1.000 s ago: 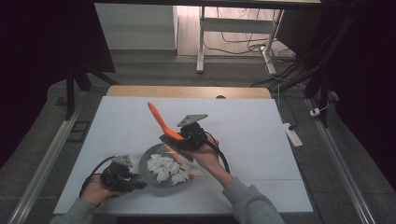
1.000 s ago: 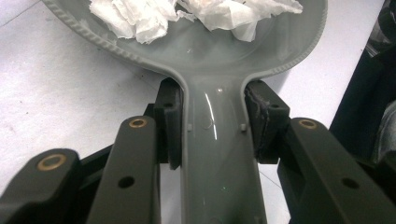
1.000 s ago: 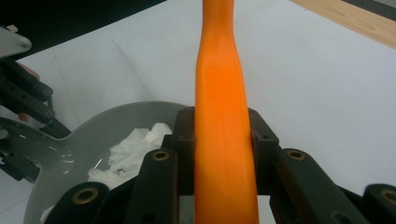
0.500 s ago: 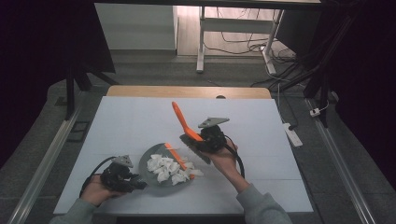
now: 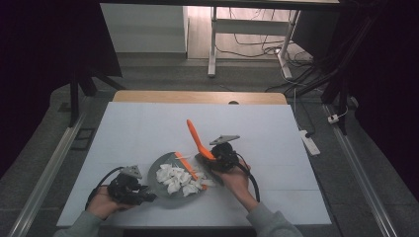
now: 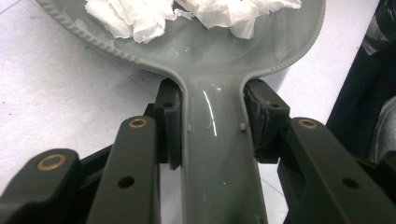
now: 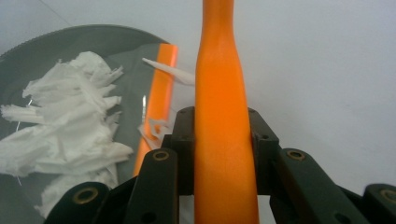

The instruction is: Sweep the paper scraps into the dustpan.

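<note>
High view: at the left, the left gripper (image 5: 129, 189) sits low near the table's front edge, its jaws clamped on the handle of a grey dustpan (image 5: 165, 164) that lies flat on the white table (image 5: 148, 128). The left gripper view shows both pads (image 6: 169, 122) pressing that handle (image 6: 217, 154) from either side. Torn white paper scraps (image 5: 179, 178) lie heaped in the pan, whose orange front lip (image 5: 185, 165) lies just beside the heap. To the right, the right gripper (image 5: 221, 157) stands just beside the pan's right rim, its jaws closed on an orange brush handle (image 5: 196, 136) that slants up and away. The right gripper view shows the handle (image 7: 224, 140) squeezed between both pads.
</note>
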A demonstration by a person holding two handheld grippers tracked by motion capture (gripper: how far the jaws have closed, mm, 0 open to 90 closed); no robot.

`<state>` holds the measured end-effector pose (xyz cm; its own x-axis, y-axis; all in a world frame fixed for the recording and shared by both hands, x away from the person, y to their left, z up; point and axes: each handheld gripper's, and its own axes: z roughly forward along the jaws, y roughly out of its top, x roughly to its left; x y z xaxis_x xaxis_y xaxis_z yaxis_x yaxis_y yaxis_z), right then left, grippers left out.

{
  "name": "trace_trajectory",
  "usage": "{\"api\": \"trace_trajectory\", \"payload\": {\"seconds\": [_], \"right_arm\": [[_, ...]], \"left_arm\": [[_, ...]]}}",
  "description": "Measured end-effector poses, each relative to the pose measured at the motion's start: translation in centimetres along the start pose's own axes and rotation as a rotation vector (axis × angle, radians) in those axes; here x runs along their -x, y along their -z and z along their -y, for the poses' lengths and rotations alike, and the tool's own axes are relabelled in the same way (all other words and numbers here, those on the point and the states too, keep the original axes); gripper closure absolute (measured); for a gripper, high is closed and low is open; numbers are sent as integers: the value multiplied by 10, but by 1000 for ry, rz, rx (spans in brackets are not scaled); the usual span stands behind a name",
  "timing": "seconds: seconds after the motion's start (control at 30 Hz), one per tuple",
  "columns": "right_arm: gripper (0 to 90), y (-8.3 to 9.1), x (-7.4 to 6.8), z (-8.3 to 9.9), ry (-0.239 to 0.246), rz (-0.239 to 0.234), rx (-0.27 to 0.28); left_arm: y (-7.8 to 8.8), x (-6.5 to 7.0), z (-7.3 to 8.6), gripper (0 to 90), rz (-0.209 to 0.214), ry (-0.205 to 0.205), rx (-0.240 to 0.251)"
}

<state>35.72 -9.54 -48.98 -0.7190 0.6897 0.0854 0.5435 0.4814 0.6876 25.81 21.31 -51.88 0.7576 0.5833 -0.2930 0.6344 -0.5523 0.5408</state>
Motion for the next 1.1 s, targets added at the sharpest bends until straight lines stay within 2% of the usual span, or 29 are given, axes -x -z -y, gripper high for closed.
{"api": "trace_trajectory", "payload": {"seconds": [0.1,0.27,0.37,0.47,0.53,0.6,0.7,0.9,0.97,1.1], "right_arm": [[695,-7,-12,-4,15,-7,11],[695,-16,-39,-13,42,-72,24],[694,-16,-53,-20,70,-140,57],[694,-10,-59,-28,101,-154,104],[694,-4,-55,-33,107,-136,131],[695,-1,-46,-39,91,-119,147],[694,-4,-30,-45,81,-74,145],[694,-28,-3,-48,63,-5,79],[695,-35,1,-48,80,24,58],[694,-47,6,-48,71,35,15]], "left_arm": [[-1,1,0,610,1,-3,0],[-1,1,0,610,3,-2,1],[-1,1,0,610,3,-2,3],[-1,0,0,610,5,-1,3],[-1,0,0,610,6,0,3],[-2,0,0,610,5,-2,4],[-2,0,0,610,5,1,3],[-2,-1,0,610,6,2,3],[-2,-1,1,610,8,3,2],[-2,-1,1,610,8,4,4]]}}
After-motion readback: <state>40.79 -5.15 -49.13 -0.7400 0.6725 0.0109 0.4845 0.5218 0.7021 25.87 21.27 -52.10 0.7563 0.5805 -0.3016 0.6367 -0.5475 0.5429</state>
